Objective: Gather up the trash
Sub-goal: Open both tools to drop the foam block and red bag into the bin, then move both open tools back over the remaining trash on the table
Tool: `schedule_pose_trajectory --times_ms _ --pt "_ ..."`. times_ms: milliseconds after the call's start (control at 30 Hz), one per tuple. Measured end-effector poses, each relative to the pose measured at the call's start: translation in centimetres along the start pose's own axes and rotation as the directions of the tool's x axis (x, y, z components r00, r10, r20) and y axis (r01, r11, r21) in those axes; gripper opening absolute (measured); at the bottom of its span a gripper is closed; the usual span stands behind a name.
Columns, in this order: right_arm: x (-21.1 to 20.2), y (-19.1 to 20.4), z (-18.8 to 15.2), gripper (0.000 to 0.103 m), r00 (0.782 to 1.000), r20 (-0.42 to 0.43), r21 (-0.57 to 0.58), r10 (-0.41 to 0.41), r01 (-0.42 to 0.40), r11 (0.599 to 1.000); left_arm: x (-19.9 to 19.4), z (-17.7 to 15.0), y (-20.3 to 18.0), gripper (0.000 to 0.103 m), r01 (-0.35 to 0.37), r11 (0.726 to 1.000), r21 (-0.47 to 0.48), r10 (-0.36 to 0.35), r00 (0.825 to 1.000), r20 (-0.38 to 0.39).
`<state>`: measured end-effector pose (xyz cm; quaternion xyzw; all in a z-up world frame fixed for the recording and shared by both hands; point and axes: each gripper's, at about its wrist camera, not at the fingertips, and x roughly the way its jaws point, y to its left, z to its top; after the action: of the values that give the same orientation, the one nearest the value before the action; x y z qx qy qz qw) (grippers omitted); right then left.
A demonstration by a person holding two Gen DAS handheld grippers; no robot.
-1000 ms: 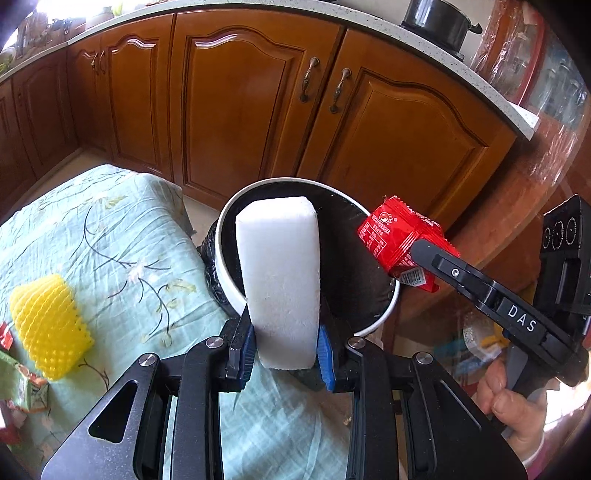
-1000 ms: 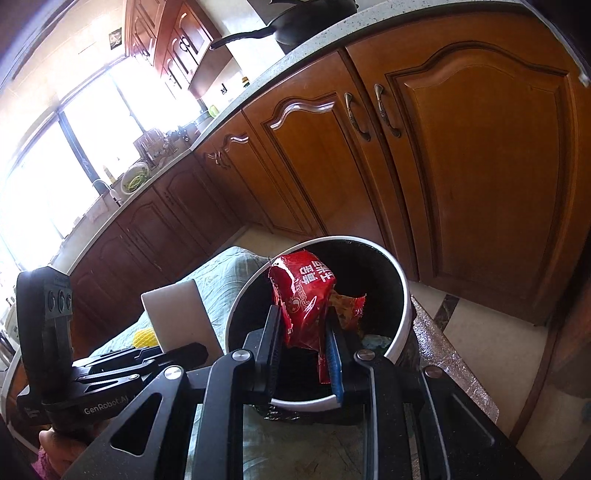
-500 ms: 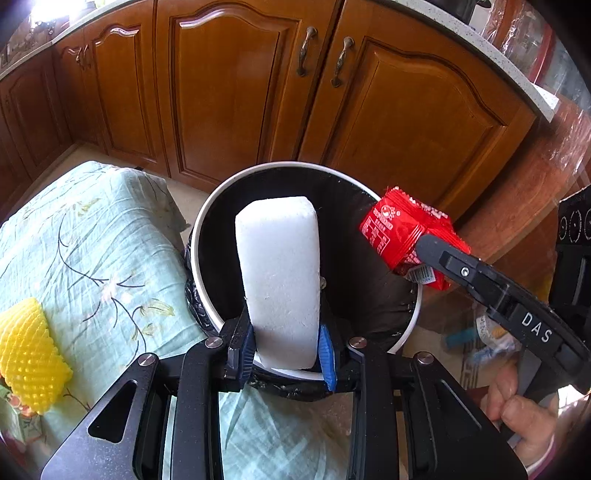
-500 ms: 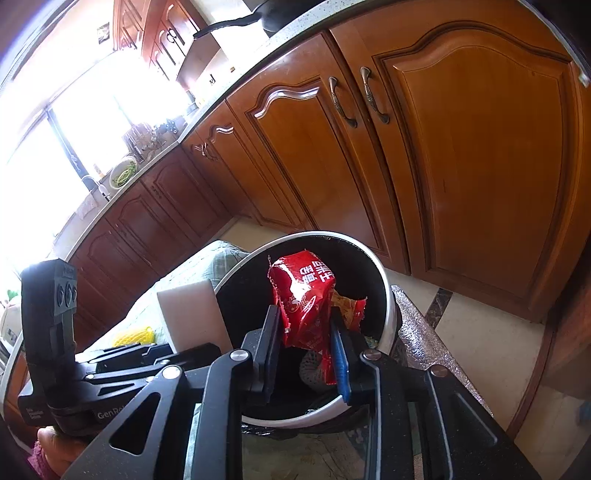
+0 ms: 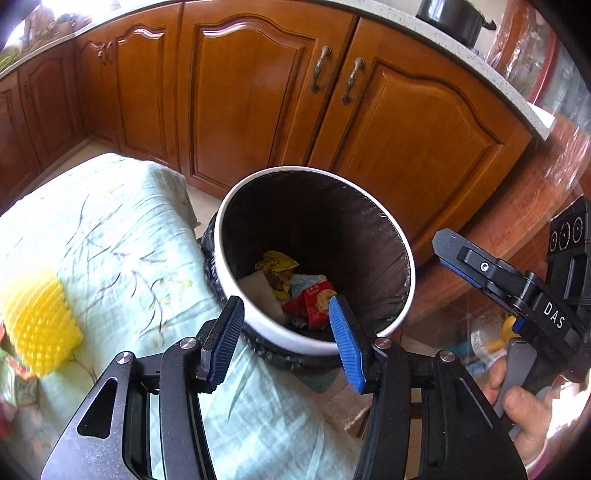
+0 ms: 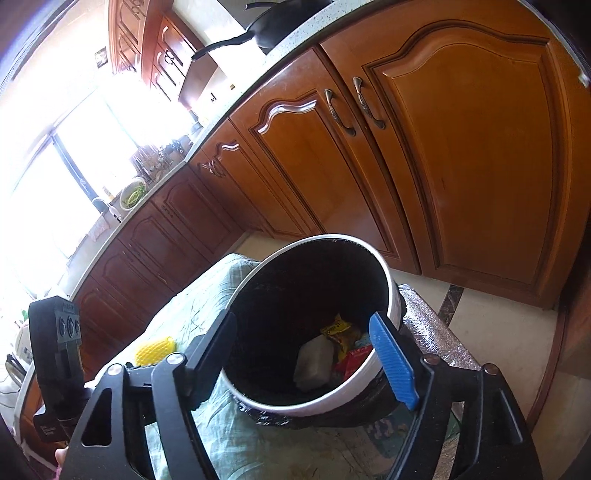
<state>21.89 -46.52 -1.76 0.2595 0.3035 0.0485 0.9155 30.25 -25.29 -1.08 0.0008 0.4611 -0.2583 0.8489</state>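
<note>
Wooden cabinet doors stand at twelve o'clock behind the white-rimmed trash bin, a yellow foam net lies at nine on the cloth-covered bench, and both tools, left and right, tilt down over the upright bin, jaws just opened wide and empty, the white foam block and red wrapper lying inside.

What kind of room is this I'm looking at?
Most likely a home kitchen: wooden cabinet doors run under a speckled countertop, a black pan sits on it, and a lined trash bin stands beside a cloth-covered table.
</note>
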Motion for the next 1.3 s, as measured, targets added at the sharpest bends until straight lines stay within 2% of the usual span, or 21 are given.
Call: schedule_pose_trajectory --times_ms 167,400,767,1100,1300 --pt "-1.1 1.2 -1.8 0.088 0.999 0.015 0.002 0.029 -0.029 1.0 -2.5 -2.8 1.2 0.052 -0.002 0.998 -0.058 0.005 0.999 0.051" --pt "-2.0 4.0 -4.9 0.088 0.998 0.006 -0.022 0.064 -0.064 0.998 -6.0 -7.3 3.7 0.052 -0.032 0.992 -0.123 0.042 0.996 0.08" --pt "-1.2 9.3 -8.4 0.088 0.988 -0.068 -0.084 0.138 -0.144 0.986 -11.1 -12.4 8.4 0.052 -0.094 0.97 -0.225 0.121 0.986 0.112" --pt "1.0 14.2 -11.9 0.088 0.97 -0.163 -0.156 0.182 -0.207 0.966 -15.5 -16.8 13.8 0.052 -0.169 0.929 -0.33 0.222 0.966 0.131" --pt "2.3 17.7 -13.0 0.088 0.953 -0.22 -0.229 0.209 -0.258 0.939 -17.9 -18.4 16.3 0.052 -0.219 0.901 -0.374 0.29 0.946 0.146"
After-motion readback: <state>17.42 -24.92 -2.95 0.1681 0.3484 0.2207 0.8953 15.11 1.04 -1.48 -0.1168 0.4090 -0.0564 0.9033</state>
